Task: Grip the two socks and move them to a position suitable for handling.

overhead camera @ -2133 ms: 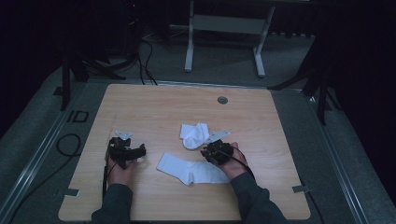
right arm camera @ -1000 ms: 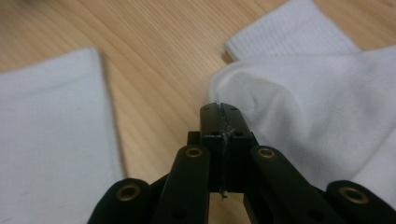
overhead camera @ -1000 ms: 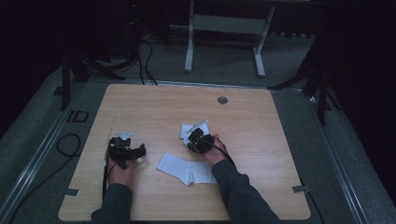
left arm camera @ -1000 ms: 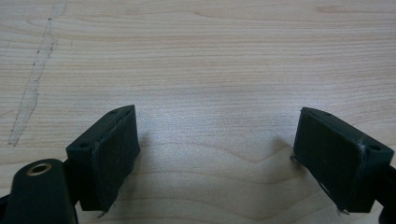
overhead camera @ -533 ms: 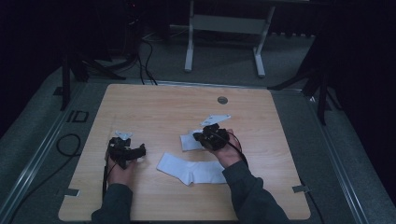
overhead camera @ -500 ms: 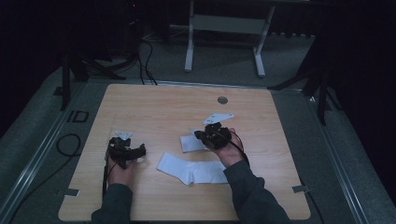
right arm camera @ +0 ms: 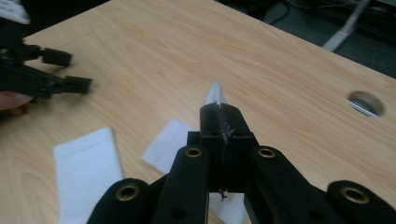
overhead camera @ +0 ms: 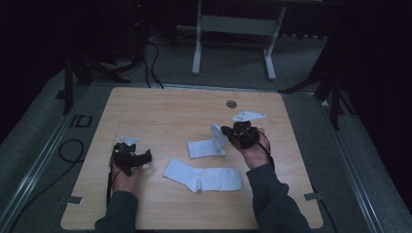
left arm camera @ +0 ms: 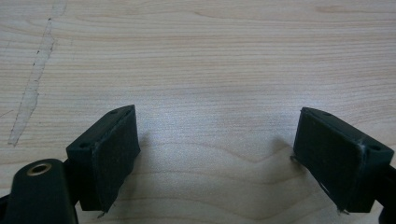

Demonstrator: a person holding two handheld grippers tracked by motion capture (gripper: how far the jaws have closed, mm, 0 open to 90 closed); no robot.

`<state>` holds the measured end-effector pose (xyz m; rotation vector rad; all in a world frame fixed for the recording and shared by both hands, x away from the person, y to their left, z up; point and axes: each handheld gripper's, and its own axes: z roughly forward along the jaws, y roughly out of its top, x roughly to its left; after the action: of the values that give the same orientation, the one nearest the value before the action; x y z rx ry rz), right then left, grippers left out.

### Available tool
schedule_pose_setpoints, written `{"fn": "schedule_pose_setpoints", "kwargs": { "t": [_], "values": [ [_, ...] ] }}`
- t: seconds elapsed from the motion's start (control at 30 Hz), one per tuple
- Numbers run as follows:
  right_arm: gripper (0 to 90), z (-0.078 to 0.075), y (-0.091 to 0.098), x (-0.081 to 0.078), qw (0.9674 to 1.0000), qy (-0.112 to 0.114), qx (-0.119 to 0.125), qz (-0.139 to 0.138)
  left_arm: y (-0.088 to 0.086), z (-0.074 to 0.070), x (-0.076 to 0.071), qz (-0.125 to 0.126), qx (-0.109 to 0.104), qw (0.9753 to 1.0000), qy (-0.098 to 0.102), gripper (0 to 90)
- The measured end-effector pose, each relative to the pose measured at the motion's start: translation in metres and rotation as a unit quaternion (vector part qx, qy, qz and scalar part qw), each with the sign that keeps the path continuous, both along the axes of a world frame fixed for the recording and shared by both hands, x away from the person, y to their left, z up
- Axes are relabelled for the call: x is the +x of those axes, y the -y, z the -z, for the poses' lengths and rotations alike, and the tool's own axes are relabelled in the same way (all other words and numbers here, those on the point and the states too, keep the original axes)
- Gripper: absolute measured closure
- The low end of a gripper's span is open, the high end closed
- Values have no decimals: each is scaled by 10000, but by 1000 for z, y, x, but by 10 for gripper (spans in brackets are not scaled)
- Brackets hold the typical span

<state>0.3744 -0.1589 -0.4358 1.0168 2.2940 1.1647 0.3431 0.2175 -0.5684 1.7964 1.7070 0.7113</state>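
High view: tabletop (overhead camera: pixel 160 109) carries a flat sock (overhead camera: pixel 203 175) near me and a second sock (overhead camera: pixel 208 145) beyond it. My right tool (overhead camera: pixel 227 132) is clamped on the second sock's edge, lifting it; thin pinch may slip, or dragging cloth may catch the flat sock. Left tool (overhead camera: pixel 145 156) rests wide open, empty.

Right gripper (overhead camera: pixel 224 131) on raised sock (overhead camera: pixel 208 144); flat sock (overhead camera: pixel 203 175) alongside
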Motion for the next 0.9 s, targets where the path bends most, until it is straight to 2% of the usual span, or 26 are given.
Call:
{"fn": "schedule_pose_setpoints", "kwargs": {
  "t": [0.03,0.07,0.13,0.2,0.23,0.27,0.33,0.4,0.43,0.5,0.63,0.9],
  "values": [
    [890,0,0,0,10000,0,0,0,0,0,0,4,6,10000,1,140],
    [890,1,13,1,9999,-20,15,137,0,0,0,-6,-8,10000,2,140],
    [890,2,18,1,9998,-34,19,190,0,0,0,1,1,10000,1,140],
    [889,7,39,1,9992,-81,-49,398,0,0,0,-3,-1,10000,-3,141],
    [889,7,39,1,9992,-81,-49,398,0,0,0,-4,-6,10000,-5,141],
    [887,12,53,2,9981,-87,-222,575,0,0,0,6,5,10000,-7,141],
    [881,15,60,3,9972,-153,-267,675,0,0,0,6,5,10000,-7,141],
    [807,26,83,8,9939,-320,-416,971,0,0,0,6,5,10000,-7,141],
    [807,26,83,8,9939,-320,-416,971,0,0,0,6,5,10000,-7,141],
    [782,31,96,9,9920,-366,-398,1140,0,0,0,7,6,10000,-8,141],
    [771,34,94,9,9928,-384,-426,1056,0,0,0,6,6,10000,-8,141],
    [749,42,57,12,9960,-407,-631,487,1,0,0,18,-4,10000,-3,140]
  ]
}}
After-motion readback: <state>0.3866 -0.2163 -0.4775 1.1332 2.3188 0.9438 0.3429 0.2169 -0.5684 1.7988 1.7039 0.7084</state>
